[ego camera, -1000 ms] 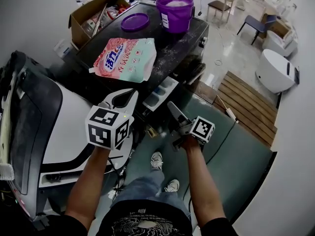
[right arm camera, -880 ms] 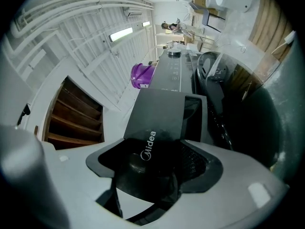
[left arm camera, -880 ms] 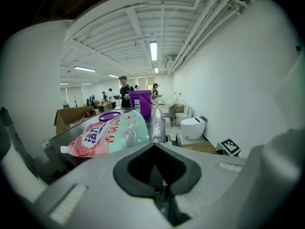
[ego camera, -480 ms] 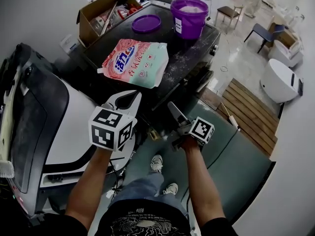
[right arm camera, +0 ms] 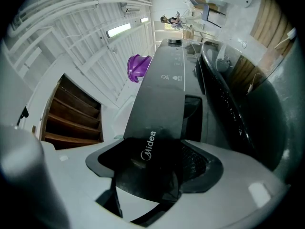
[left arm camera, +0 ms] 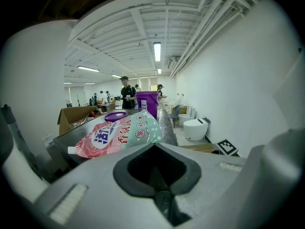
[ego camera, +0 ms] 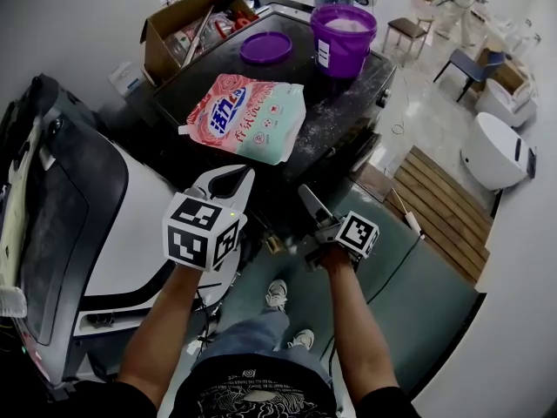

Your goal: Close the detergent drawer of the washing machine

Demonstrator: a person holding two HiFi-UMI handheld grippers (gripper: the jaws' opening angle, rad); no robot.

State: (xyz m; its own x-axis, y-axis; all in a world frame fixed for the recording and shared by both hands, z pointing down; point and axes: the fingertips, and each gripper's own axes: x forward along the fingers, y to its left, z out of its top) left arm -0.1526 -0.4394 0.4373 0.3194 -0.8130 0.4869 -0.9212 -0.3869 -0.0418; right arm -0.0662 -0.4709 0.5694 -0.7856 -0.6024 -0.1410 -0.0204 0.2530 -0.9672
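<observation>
The washing machine (ego camera: 335,103) has a black top. Its detergent drawer front (right arm camera: 159,113), black with a brand logo, fills the middle of the right gripper view. My right gripper (right arm camera: 152,144) is turned on its side. Its jaws stand apart around the near end of that front, and I see no pad pressing on it. In the head view the right gripper (ego camera: 305,196) is at the machine's front edge and no drawer sticks out there. My left gripper (ego camera: 244,174) hovers shut and empty just left of it, aimed over the machine top (left arm camera: 164,128).
A pink and green detergent bag (ego camera: 248,118), a purple bucket (ego camera: 344,37), a purple lid (ego camera: 265,47) and a cardboard box (ego camera: 187,29) sit on the machine top. A white machine (ego camera: 130,225) stands to the left. A wooden deck (ego camera: 435,198) lies to the right.
A second ago the drawer stood out of the machine front with its pale compartments showing; now it no longer sticks out. Both grippers have shifted slightly towards the machine.
</observation>
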